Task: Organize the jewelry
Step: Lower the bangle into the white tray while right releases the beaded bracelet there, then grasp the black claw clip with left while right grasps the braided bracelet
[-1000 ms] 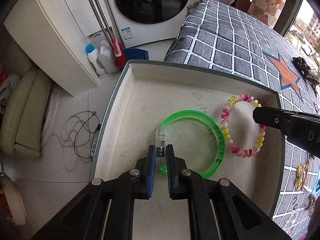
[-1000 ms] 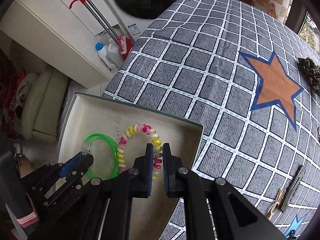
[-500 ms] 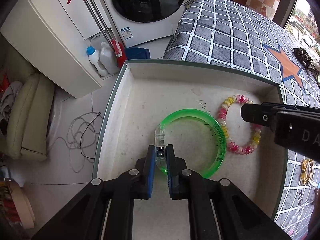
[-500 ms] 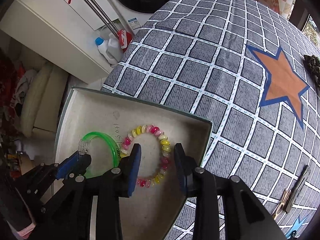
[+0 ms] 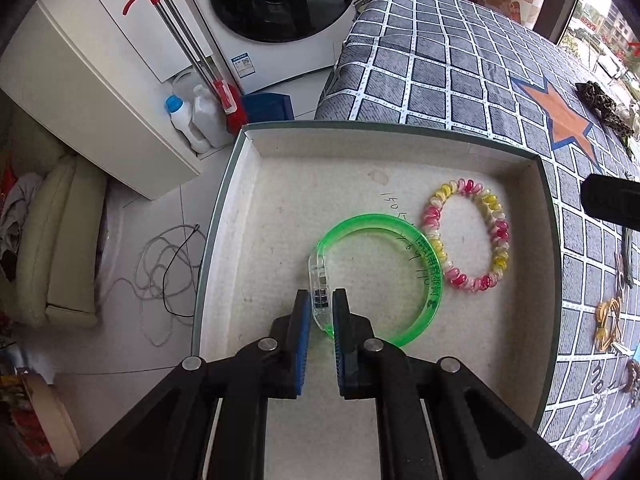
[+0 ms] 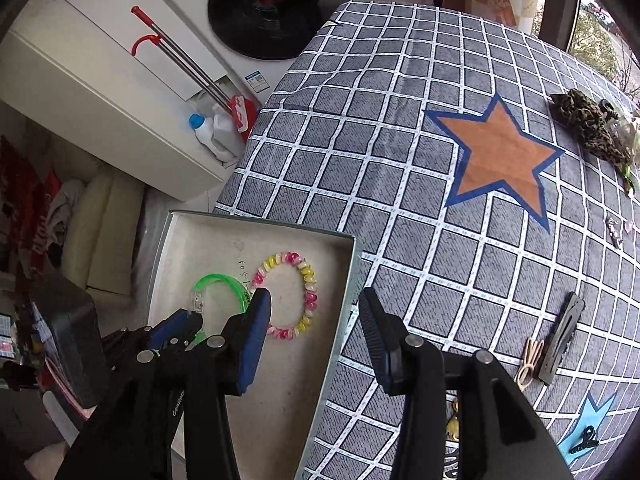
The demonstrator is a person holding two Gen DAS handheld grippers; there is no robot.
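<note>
A green translucent bangle (image 5: 416,264) lies in a shallow white box (image 5: 280,208) at the table's edge. My left gripper (image 5: 321,304) is shut on the bangle's clear clasp (image 5: 318,276). A pink and yellow bead bracelet (image 5: 468,236) lies flat in the box just right of the bangle; it also shows in the right wrist view (image 6: 298,296). My right gripper (image 6: 314,308) is open and empty, raised above the box's right wall (image 6: 344,300). Its tip shows in the left wrist view (image 5: 612,204).
The table has a grey checked cloth (image 6: 400,152) with an orange star (image 6: 496,152). A black hair clip (image 6: 560,336), a gold hairpin (image 6: 528,360) and other small pieces lie to the right. A leopard-print scrunchie (image 6: 584,120) lies far back. Floor and washing machine (image 5: 280,0) are left.
My right gripper opened, let go of the bead bracelet in the box, and drew back to the right and up. My left gripper stays shut on the bangle.
</note>
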